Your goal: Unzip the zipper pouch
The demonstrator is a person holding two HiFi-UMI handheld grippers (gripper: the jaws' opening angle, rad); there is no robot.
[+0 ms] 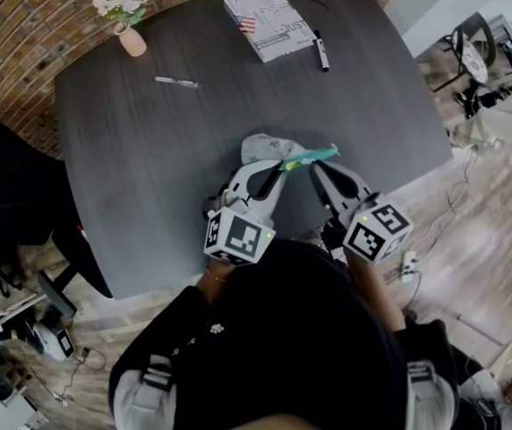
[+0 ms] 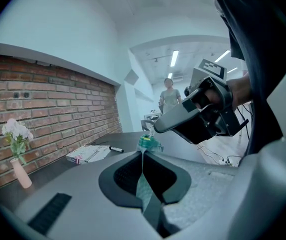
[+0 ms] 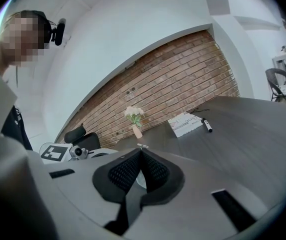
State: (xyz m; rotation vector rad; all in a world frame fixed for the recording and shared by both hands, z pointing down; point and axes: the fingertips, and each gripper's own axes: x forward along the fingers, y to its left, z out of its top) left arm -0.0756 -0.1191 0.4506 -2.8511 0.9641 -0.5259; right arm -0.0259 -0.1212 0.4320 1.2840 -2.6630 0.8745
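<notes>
The zipper pouch [image 1: 268,147] is grey with a teal zipper edge [image 1: 311,157]. It is held up over the dark table [image 1: 149,177] near its front edge, between both grippers. My left gripper [image 1: 279,165] is shut on the pouch, and in the left gripper view teal fabric [image 2: 144,176] runs up between the closed pads. My right gripper [image 1: 315,166] meets the teal edge from the right. Its jaws are shut with a thin pale sliver of the pouch [image 3: 140,178] between them. The right gripper [image 2: 195,118] also shows close ahead in the left gripper view.
At the table's far side stand a pink vase of flowers [image 1: 129,25], a book [image 1: 269,23], a black marker [image 1: 321,50] and a pen [image 1: 177,81]. A black chair [image 1: 5,186] sits left of the table. A person [image 2: 170,98] stands far off.
</notes>
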